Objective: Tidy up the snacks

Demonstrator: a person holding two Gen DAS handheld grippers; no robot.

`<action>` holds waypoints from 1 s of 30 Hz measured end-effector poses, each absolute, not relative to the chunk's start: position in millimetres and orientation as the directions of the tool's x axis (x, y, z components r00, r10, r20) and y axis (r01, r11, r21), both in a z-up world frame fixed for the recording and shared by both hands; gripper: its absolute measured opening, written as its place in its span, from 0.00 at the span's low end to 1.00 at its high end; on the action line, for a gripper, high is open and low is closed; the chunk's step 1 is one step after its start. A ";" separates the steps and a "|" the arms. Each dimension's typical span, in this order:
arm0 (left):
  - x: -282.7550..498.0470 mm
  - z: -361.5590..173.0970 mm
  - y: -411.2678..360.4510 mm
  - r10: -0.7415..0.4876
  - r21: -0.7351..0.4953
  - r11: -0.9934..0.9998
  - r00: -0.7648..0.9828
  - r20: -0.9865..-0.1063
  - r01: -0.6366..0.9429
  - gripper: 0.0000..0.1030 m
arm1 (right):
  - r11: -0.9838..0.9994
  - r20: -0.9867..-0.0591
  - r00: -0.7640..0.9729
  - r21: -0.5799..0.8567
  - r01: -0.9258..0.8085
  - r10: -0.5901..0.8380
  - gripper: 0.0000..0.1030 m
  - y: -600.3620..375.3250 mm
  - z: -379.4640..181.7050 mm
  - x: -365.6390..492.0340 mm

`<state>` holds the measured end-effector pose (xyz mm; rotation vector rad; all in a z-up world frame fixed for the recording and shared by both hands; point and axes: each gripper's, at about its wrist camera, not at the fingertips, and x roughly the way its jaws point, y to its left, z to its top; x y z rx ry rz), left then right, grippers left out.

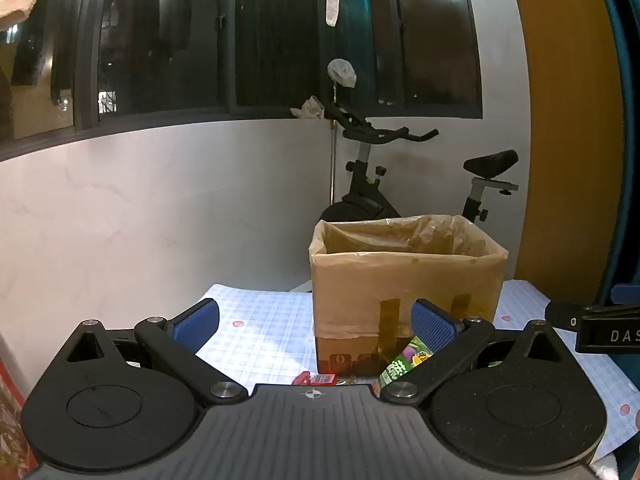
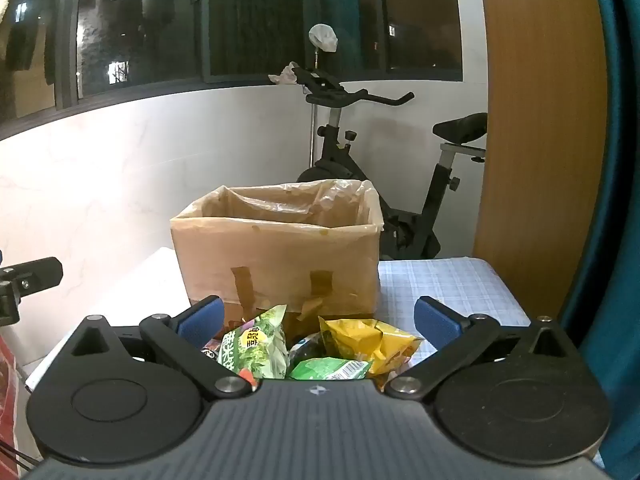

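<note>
A cardboard box (image 1: 404, 280) lined with a plastic bag stands open on the table; it also shows in the right wrist view (image 2: 280, 252). In front of it lie snack packets: a green leafy packet (image 2: 256, 344), a yellow packet (image 2: 372, 340) and a small green packet (image 2: 328, 368). In the left wrist view a green packet (image 1: 404, 364) and a red wrapper (image 1: 314, 379) show near the box. My left gripper (image 1: 316, 320) is open and empty, short of the box. My right gripper (image 2: 318, 318) is open and empty, above the packets.
The table has a blue checked cloth (image 1: 260, 328) with small hearts. An exercise bike (image 2: 400, 184) stands behind the table by the white wall. A wooden panel (image 2: 540, 120) and teal curtain are at the right. The other gripper shows at the right edge (image 1: 600, 324).
</note>
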<state>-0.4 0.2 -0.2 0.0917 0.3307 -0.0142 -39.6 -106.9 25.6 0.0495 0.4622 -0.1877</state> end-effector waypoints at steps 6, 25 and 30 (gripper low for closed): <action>0.5 0.3 3.5 -0.011 0.073 0.997 0.942 -0.336 0.037 1.00 | 0.982 -0.444 0.880 0.009 0.191 -0.167 1.00 -107.4 23.9 -40.3; -2.3 1.6 3.4 0.000 0.076 0.997 0.949 -0.314 0.025 1.00 | 0.982 -0.436 0.883 0.001 0.191 -0.172 1.00 -108.3 25.2 -38.7; -1.7 0.6 3.1 -0.004 0.077 0.997 0.949 -0.316 0.029 1.00 | 0.981 -0.433 0.884 0.000 0.194 -0.175 1.00 -107.0 27.6 -42.1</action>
